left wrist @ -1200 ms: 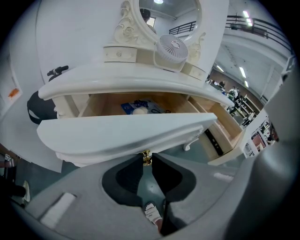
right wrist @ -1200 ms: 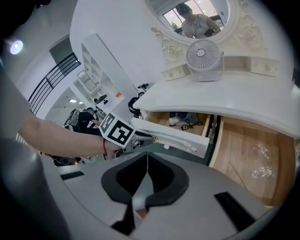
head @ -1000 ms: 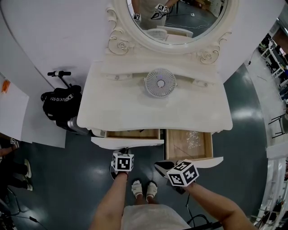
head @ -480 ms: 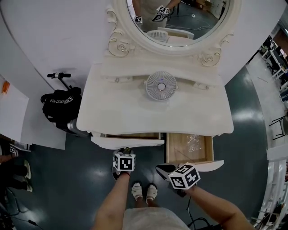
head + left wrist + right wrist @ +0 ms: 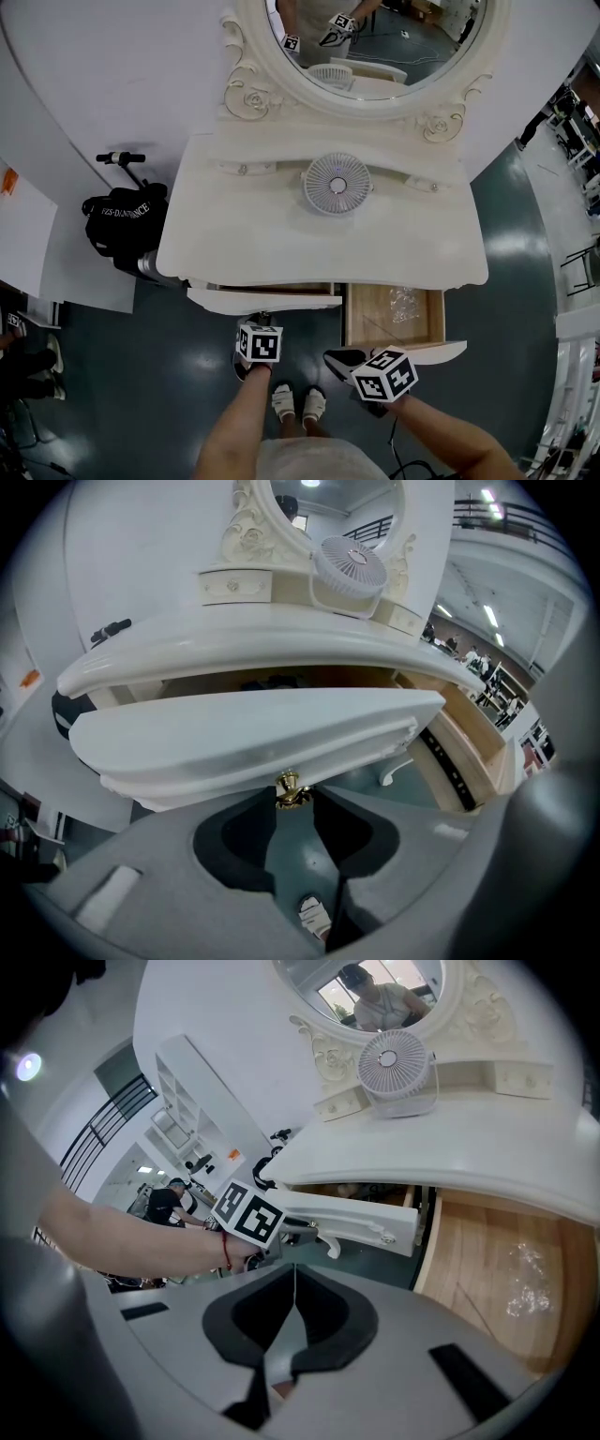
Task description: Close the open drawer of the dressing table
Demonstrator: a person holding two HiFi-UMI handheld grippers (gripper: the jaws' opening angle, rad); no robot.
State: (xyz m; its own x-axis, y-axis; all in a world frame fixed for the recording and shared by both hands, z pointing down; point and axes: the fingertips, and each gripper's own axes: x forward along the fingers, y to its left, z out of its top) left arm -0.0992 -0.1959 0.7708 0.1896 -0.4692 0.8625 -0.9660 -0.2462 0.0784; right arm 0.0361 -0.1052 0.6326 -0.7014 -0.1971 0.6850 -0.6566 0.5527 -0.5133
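Note:
The white dressing table (image 5: 281, 239) has two drawers. Its left drawer (image 5: 264, 298) stands only slightly out, its white front (image 5: 253, 733) filling the left gripper view. My left gripper (image 5: 293, 803) is at that drawer's brass knob (image 5: 292, 789); the knob sits between the jaw tips and the jaws are closing on it, with a little slack still showing. The right drawer (image 5: 375, 328) is pulled far out, showing its wooden bottom (image 5: 487, 1269). My right gripper (image 5: 336, 357) hovers shut and empty in front of that drawer's left corner.
A small white fan (image 5: 337, 183) stands on the tabletop under the oval mirror (image 5: 375, 42). Crumpled clear plastic (image 5: 405, 298) lies in the right drawer. A black bag (image 5: 117, 225) rests on the floor at the table's left. The person's feet (image 5: 300, 401) are below the grippers.
The left drawer has slid further in, so less of its wooden inside shows. My left gripper followed it toward the table. The right gripper stayed put.

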